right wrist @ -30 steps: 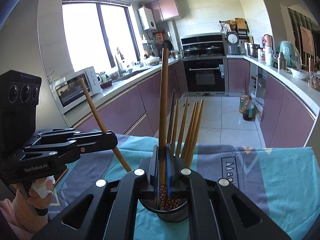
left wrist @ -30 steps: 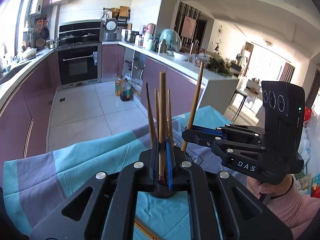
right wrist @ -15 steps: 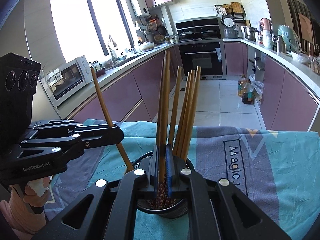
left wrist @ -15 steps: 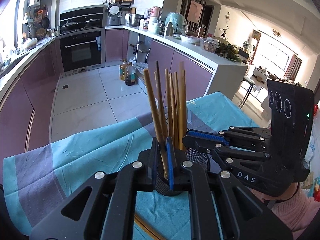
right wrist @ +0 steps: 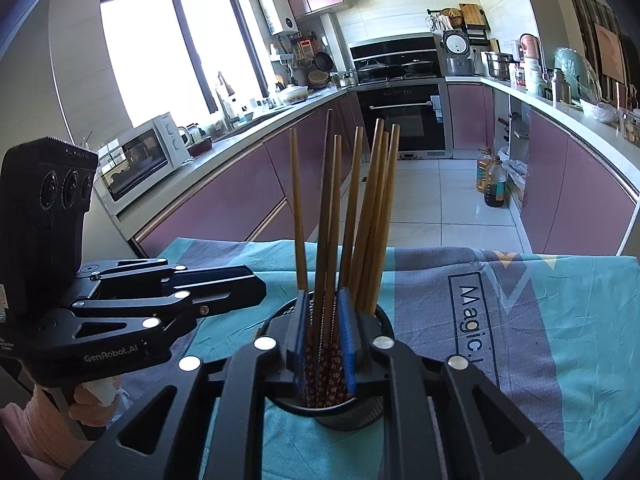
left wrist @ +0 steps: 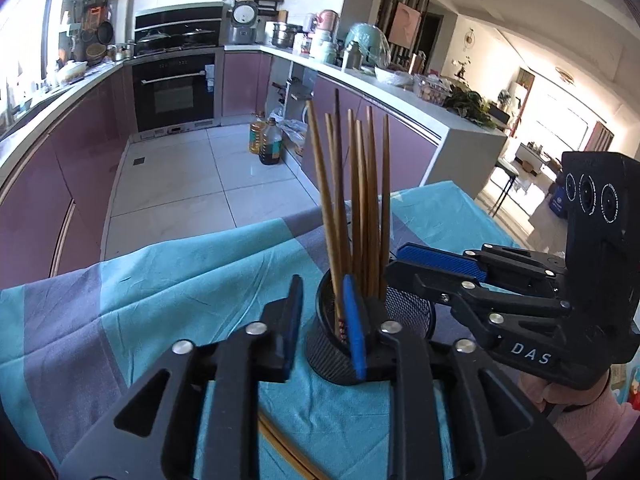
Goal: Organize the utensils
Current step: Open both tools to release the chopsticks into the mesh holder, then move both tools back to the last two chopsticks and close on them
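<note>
Left gripper (left wrist: 325, 320): jaws opening, pads apart, rim of the black mesh holder (left wrist: 326, 354) between them at 12 o'clock; one pad sits by a chopstick but does not press it. No grip visible.

Chopsticks (left wrist: 356, 200): bundle upright in the holder, tips fanned toward 12 o'clock, holder standing on the teal cloth (left wrist: 160, 292) over the tabletop. One loose chopstick (left wrist: 280, 446) lies on the cloth under the left gripper, at 6 o'clock.

Right gripper (right wrist: 323, 334): jaws opening directly above the holder, two patterned chopstick ends between the pads, seemingly let go and resting inside.

Step in hand, by my reading: release and clear. Do it well by widening both jaws fully first, then lifting straight up along the sticks, so no pad drags a stick or tips the light holder. The stray one on the cloth looks the likely next pickup.
</note>
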